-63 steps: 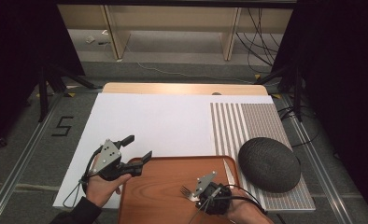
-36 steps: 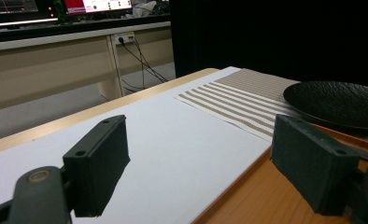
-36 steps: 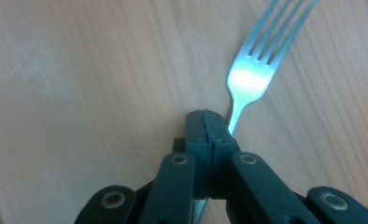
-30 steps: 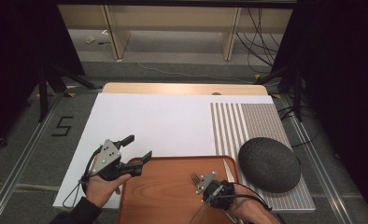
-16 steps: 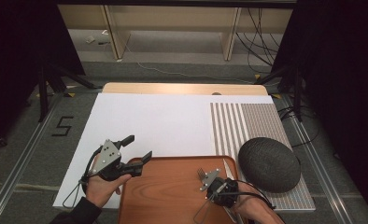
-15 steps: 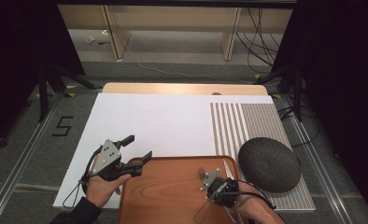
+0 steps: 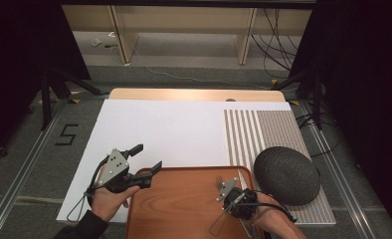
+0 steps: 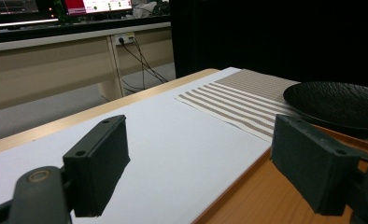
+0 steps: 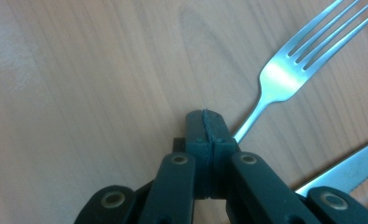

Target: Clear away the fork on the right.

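Where the right claw (image 9: 205,122) pinches (handle hidden), fork (image 9: 285,70) tines fan beyond.

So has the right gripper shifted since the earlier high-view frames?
Yes. The right gripper, jaws shut on the fork, has slid right across the wooden tray, towards the black plate.

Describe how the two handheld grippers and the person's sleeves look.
Both are black two-jaw tools. The left gripper has flat, blocky black pads with small screw holes, a grey three-cornered plate dotted with holes on top, and a thin cable looping behind. The right gripper carries a similar grey plate and a trailing cable. A dark sleeve covers the left forearm.
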{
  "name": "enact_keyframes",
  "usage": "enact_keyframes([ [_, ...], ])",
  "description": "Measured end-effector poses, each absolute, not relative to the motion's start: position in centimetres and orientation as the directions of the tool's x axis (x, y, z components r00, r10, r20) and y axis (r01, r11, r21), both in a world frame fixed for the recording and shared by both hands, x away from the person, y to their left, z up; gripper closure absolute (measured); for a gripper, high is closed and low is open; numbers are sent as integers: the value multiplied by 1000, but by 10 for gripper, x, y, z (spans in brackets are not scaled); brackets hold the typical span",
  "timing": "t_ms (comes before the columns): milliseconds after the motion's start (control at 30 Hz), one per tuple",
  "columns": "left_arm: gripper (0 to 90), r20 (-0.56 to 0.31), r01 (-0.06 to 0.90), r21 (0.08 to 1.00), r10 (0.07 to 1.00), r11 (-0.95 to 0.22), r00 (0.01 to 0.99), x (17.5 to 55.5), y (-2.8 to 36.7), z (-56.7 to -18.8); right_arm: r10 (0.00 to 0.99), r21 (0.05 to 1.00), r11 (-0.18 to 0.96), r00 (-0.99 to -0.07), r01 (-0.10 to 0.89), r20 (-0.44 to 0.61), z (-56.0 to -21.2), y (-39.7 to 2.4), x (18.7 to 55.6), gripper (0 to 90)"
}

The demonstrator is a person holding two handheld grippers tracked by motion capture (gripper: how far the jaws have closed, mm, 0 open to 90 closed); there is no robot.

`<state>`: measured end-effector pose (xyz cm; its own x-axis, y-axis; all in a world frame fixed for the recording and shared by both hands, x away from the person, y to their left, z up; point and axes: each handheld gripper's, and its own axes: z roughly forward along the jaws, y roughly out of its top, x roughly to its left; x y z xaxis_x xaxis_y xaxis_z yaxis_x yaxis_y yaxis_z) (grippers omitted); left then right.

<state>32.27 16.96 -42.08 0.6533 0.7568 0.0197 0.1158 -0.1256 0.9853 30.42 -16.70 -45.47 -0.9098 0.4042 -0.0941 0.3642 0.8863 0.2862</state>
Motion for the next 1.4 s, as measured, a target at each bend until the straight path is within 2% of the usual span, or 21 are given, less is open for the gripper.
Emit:
enact_keyframes([
  [1400, 188, 24, 114, 985, 752, -131, 659, 322, 169, -421, 447, 253, 871, -893, 420, -57, -452, -189, 312, 884],
])
